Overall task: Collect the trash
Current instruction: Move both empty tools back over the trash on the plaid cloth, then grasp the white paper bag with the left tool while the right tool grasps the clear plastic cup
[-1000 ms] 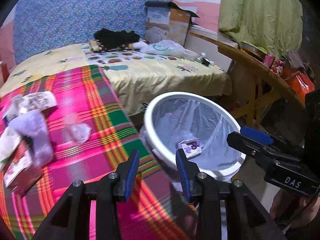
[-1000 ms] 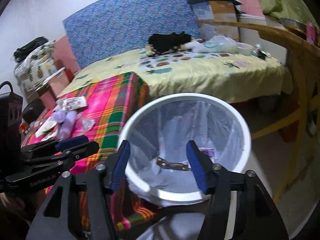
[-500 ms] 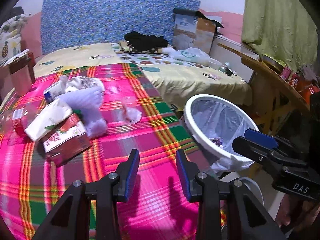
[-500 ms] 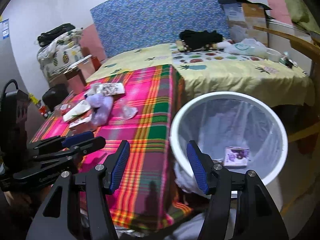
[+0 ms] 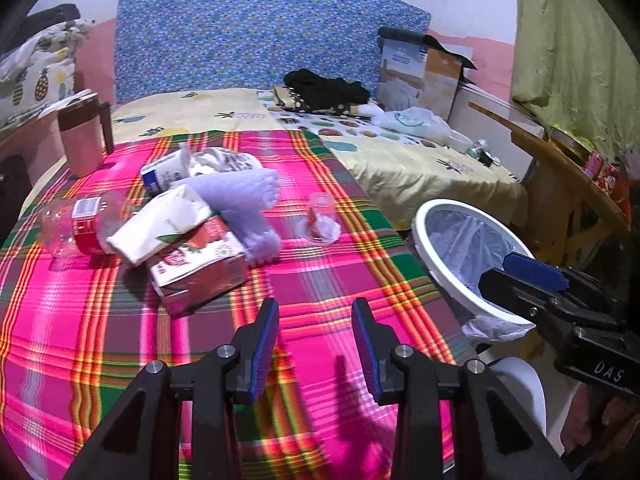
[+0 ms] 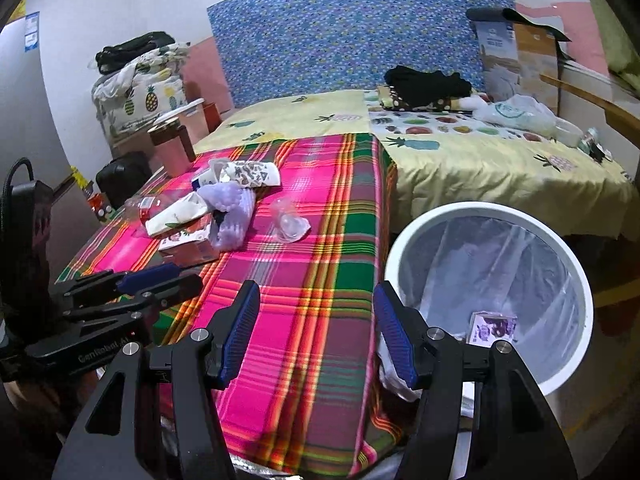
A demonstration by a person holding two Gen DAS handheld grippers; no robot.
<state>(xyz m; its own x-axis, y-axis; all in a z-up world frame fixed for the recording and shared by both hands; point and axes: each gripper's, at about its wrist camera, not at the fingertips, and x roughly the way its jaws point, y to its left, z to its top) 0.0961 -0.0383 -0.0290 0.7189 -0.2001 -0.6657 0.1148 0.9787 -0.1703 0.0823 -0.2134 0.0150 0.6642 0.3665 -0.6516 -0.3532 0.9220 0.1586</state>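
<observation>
Trash lies in a heap on the pink plaid table (image 5: 320, 280): a red juice carton (image 5: 200, 264), a white paper pack (image 5: 160, 228), a clear bottle with a red label (image 5: 80, 228), a purple cloth (image 5: 248, 208) and a clear plastic cup (image 5: 320, 220). The white bin (image 6: 492, 292) with a clear liner stands right of the table and holds a small purple box (image 6: 492, 328). My left gripper (image 5: 314, 344) is open and empty over the table's near part. My right gripper (image 6: 316, 340) is open and empty over the table edge beside the bin.
A pink jug (image 5: 82, 140) stands at the table's far left corner. A bed with a yellow sheet (image 6: 480, 160) lies behind the table and bin. A wooden table (image 5: 568, 176) with cans stands on the right.
Both grippers have swung left, from over the bin to over the plaid table. The trash heap has come toward the middle of both views. Both stay open.
</observation>
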